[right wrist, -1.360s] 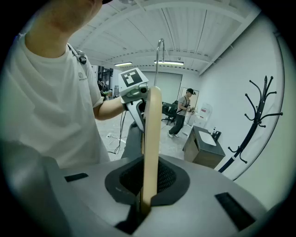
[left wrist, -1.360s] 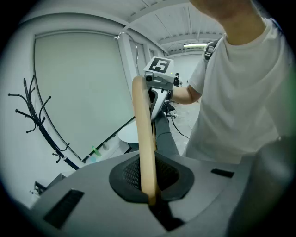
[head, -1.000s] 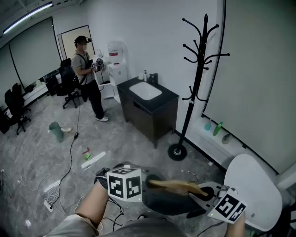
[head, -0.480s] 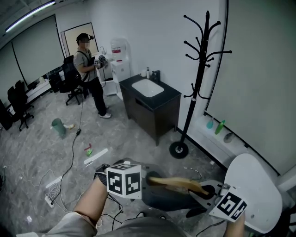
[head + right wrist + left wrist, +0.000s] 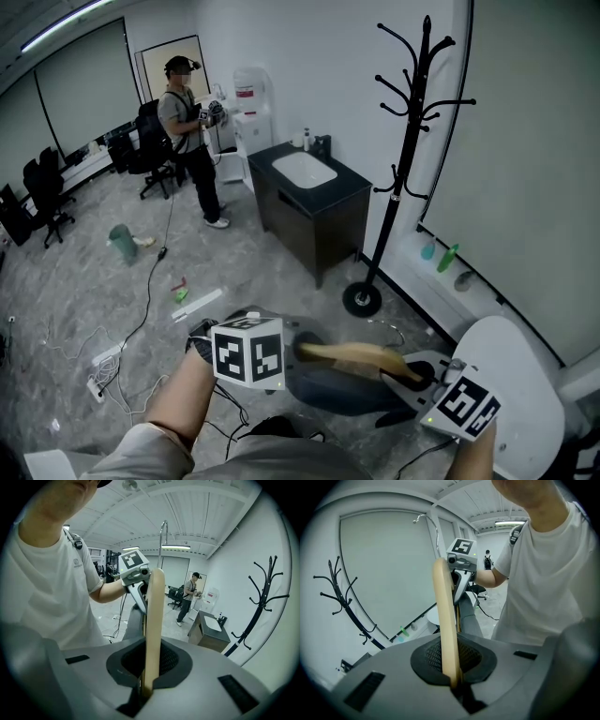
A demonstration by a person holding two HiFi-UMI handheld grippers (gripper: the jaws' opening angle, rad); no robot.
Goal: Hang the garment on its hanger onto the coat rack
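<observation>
Wood, cloth, metal, plastic
Showed smooth pale wood on hanger (image 5: 349,353), dark matt cloth on garment (image 5: 333,394), black metal on coat rack (image 5: 410,155), matt grey plastic on left tool (image 5: 454,686) and right tool (image 5: 143,692).

i am finding no word or number that i can read. the marker cube (image 5: 250,352) on my left gripper (image 5: 300,349) and the one on my right gripper (image 5: 419,377) are showing only black-and-white square patterns, no letters. at eleven o'clock the water dispenser (image 5: 251,103) is carrying a red label (image 5: 245,93), too small to read. a small mark (image 5: 75,565) on my white shirt (image 5: 51,597) is showing too blurred to read.
</observation>
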